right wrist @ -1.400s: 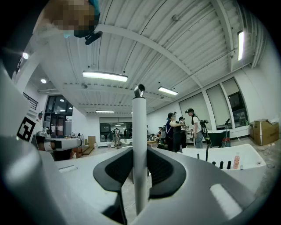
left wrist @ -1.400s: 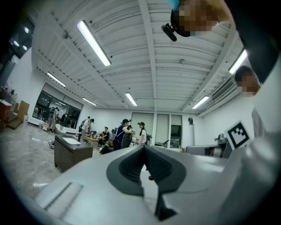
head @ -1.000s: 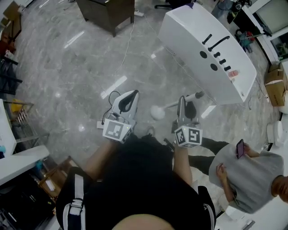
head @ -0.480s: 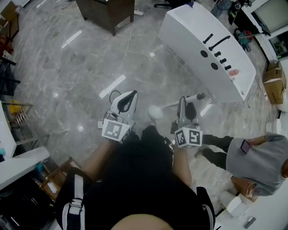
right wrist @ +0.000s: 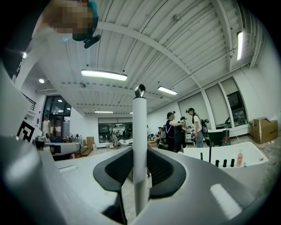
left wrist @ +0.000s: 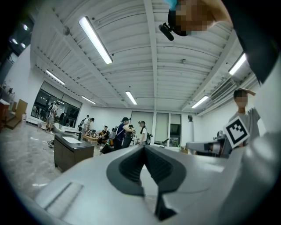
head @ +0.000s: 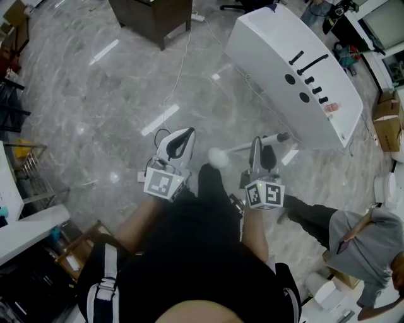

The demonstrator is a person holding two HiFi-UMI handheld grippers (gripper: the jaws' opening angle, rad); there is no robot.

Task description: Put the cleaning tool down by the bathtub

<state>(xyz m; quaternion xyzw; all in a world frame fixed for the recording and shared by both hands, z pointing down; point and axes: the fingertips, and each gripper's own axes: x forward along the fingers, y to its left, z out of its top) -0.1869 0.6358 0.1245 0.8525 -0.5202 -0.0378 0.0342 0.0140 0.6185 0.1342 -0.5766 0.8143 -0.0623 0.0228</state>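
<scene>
Grey marble floor [head: 95, 94] lay open across the head view's upper left, crossed by a thin cable [head: 180, 63]. The white bathtub [head: 278, 69] filled the upper right. The right gripper [head: 255, 141] clenched the cleaning tool [head: 219, 158] mid-frame, apart from the tub; only its own view showed pads gripping the handle. The left gripper [head: 183, 135] was closed on nothing. A bystander [head: 353, 233] crowded the lower right.

A big open indoor hall, probably a test lab or showroom rather than a home. A loose white bathtub [head: 265, 50] stands unplumbed on a polished grey stone floor [head: 95, 94], with a cable [head: 180, 66] trailing near it. A dark cabinet [head: 151, 16] stands far left and boxes [head: 386, 126] lie right. Strip lights [left wrist: 95, 40] line a ribbed white ceiling [left wrist: 145, 61], and people [left wrist: 125, 132] cluster at the far end.
</scene>
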